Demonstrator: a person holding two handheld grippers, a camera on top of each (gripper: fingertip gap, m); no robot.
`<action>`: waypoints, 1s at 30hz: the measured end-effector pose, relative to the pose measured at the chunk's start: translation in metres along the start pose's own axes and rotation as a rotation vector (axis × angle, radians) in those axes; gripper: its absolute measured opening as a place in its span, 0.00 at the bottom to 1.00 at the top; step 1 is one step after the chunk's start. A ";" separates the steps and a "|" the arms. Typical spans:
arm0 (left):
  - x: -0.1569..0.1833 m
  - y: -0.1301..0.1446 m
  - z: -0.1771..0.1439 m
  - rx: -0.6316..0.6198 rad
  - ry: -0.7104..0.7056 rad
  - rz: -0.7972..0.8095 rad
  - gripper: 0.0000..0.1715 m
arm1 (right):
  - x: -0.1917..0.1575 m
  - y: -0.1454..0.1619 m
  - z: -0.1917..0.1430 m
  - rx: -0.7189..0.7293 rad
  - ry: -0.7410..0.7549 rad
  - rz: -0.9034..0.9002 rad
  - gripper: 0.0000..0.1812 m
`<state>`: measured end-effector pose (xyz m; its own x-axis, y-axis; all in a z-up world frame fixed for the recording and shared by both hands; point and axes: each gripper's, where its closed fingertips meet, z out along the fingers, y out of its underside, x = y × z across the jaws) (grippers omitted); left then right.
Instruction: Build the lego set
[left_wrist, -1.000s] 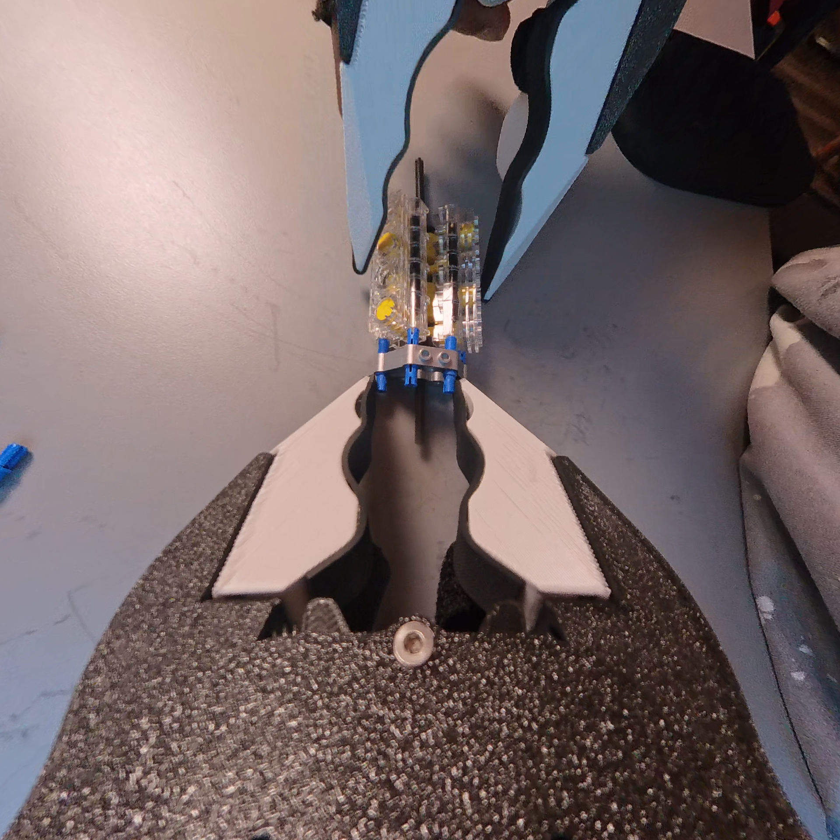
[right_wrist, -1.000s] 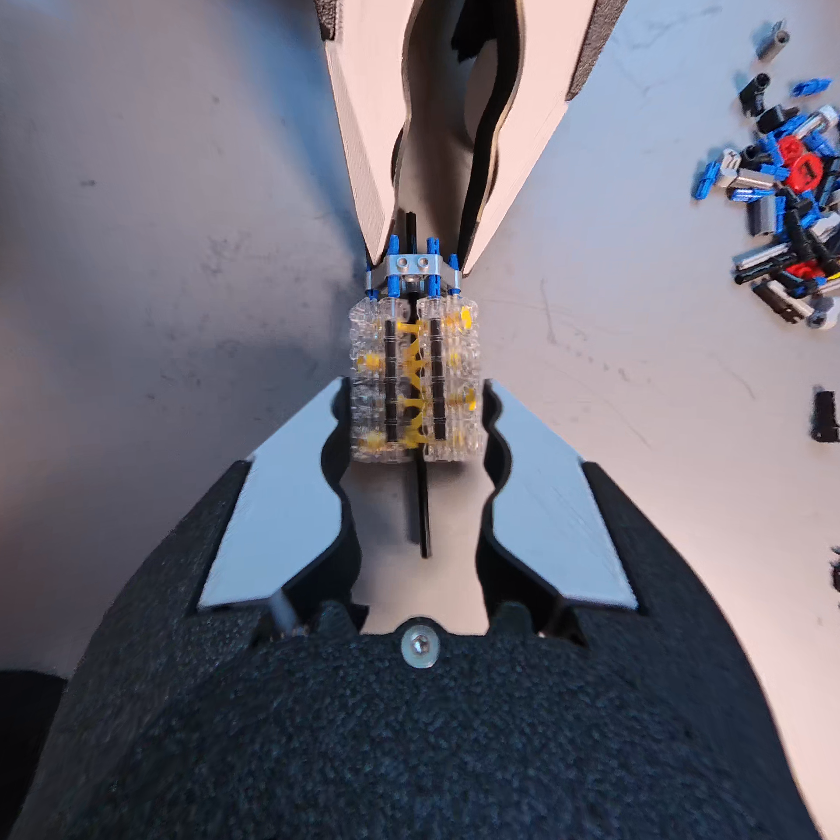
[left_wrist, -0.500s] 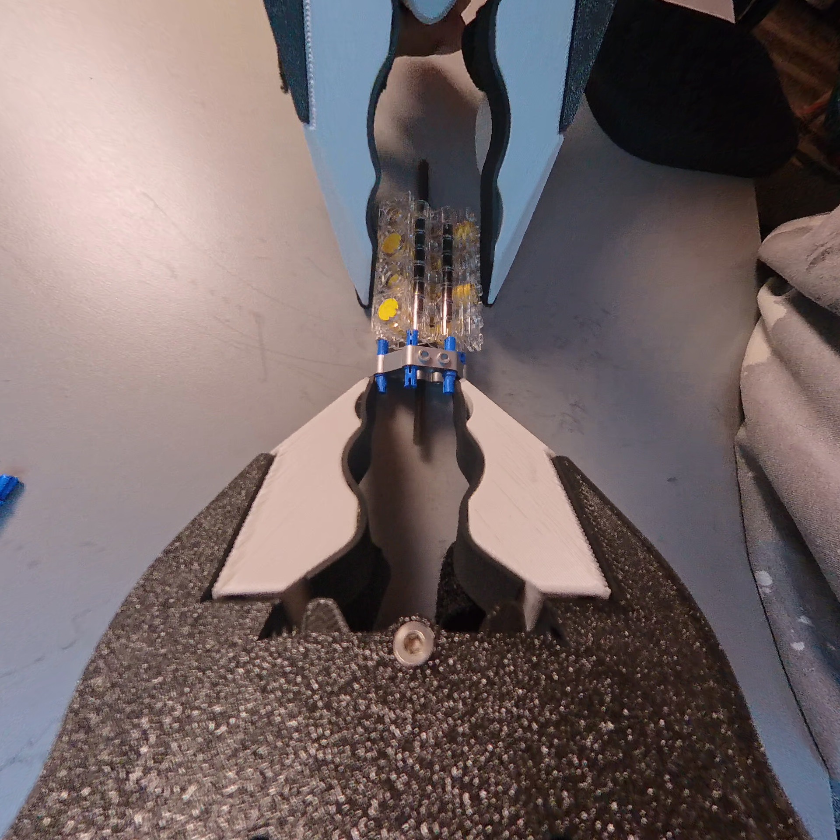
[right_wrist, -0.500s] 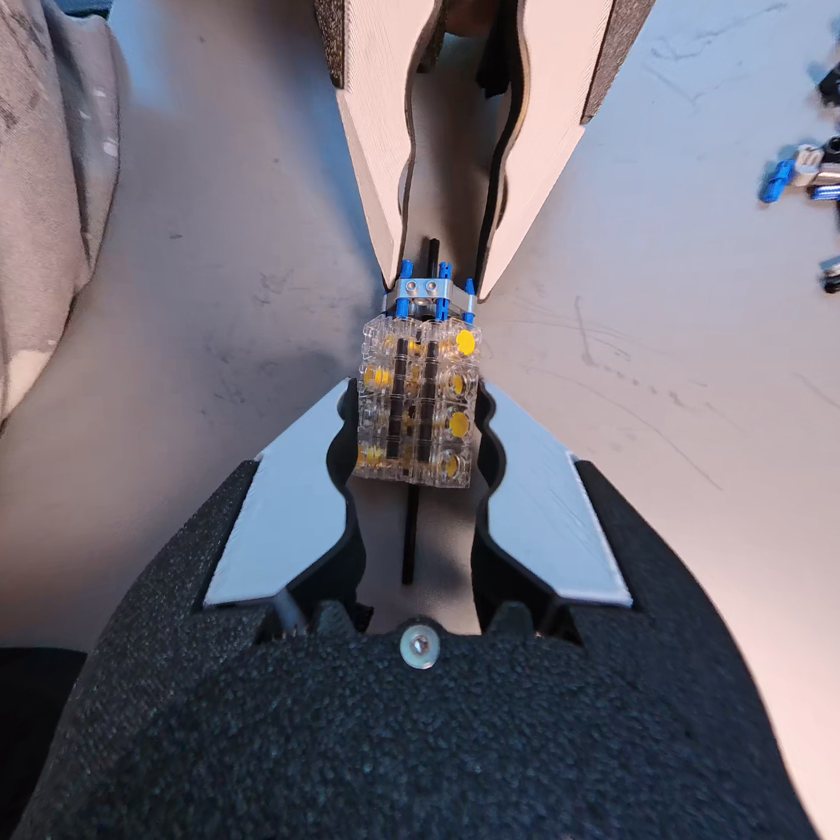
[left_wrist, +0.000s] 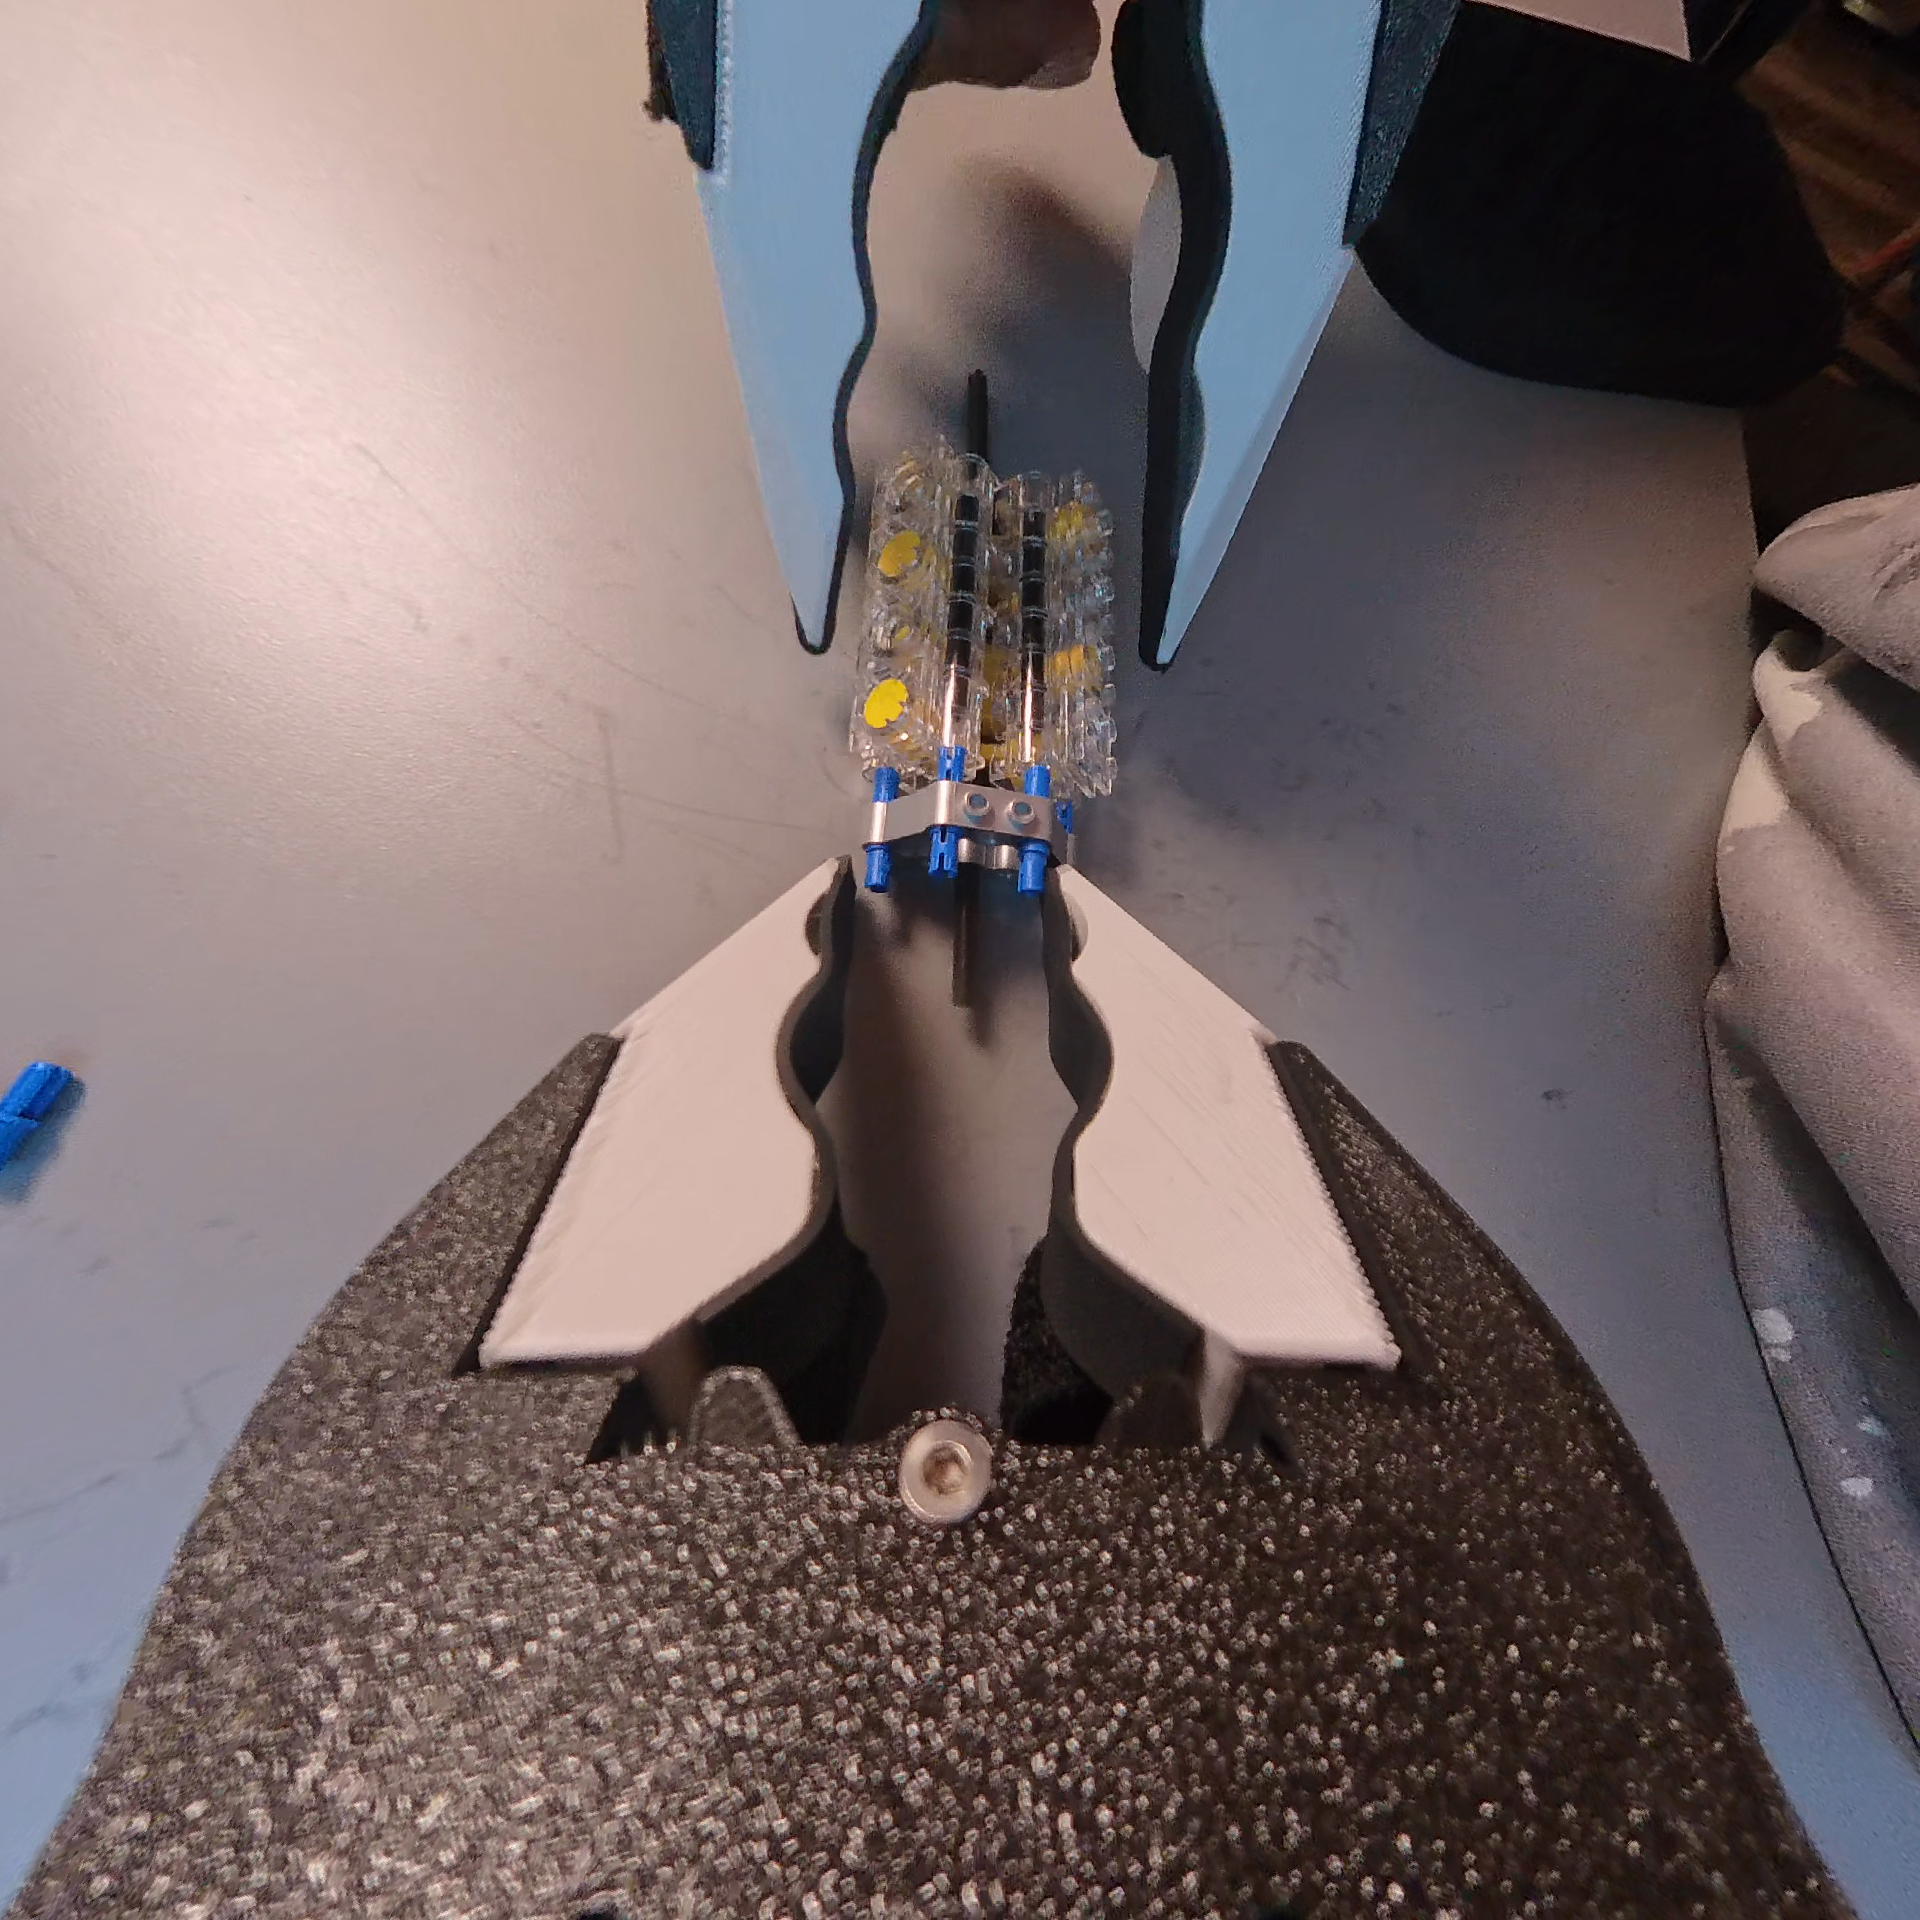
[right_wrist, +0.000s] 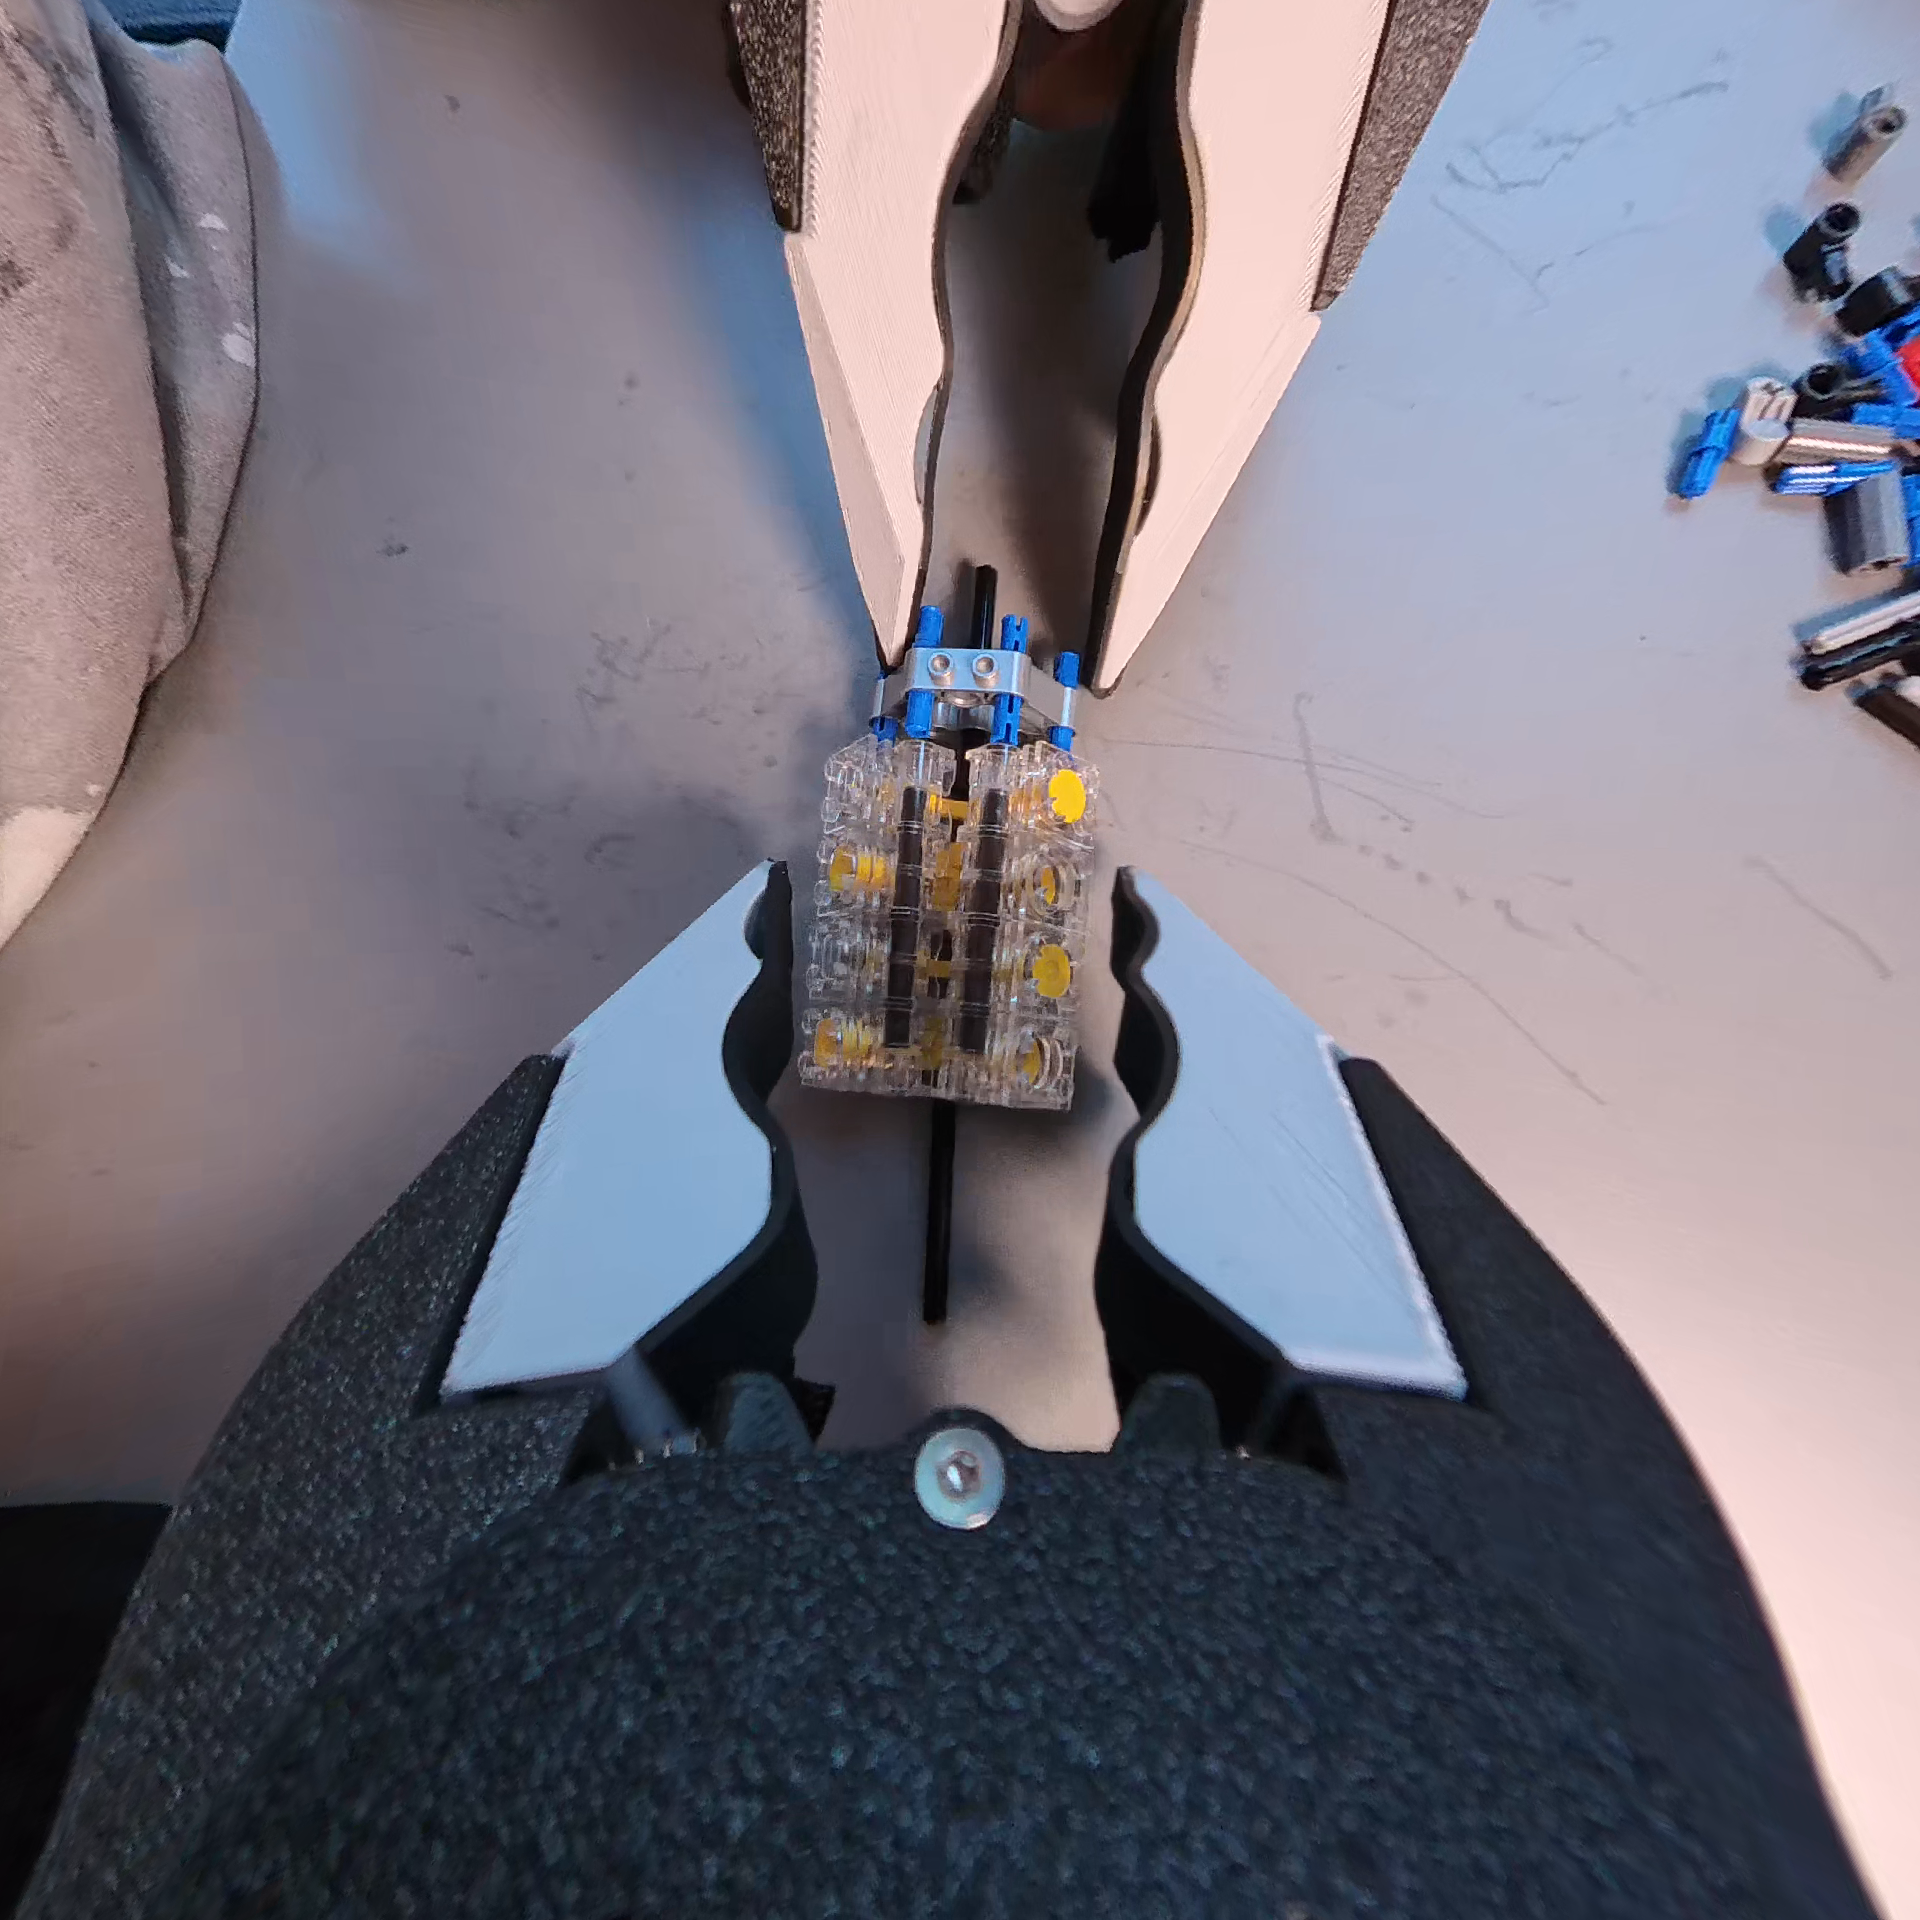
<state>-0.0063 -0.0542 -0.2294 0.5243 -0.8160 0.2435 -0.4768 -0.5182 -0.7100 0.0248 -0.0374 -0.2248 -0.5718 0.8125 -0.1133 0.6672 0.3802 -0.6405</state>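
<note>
Above the table (left_wrist: 312, 520), model (left_wrist: 987, 623) clamped at its grey end by left gripper (left_wrist: 951, 883). Right gripper (right_wrist: 945, 894) jaws apart, wider than a moment ago, flanking it, seemingly untouching.

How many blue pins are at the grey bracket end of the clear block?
4 pins, all at the bracket on the block: two through its middle, one at each outer corner. Others may be hidden underneath.
</note>
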 end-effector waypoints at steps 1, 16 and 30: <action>0.000 0.000 0.000 0.000 -0.002 0.001 0.21 | 0.000 0.000 -0.003 -0.002 0.017 -0.005 0.33; 0.004 -0.001 0.002 0.006 0.001 0.017 0.20 | 0.000 0.013 -0.012 -0.017 0.241 -0.018 0.26; 0.004 -0.002 -0.014 0.058 0.011 -0.001 0.26 | 0.002 0.010 -0.012 0.051 0.086 0.070 0.26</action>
<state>-0.0128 -0.0602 -0.2174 0.5172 -0.8182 0.2512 -0.4344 -0.5038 -0.7466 0.0359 -0.0264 -0.2225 -0.4802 0.8720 -0.0947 0.6773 0.3000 -0.6717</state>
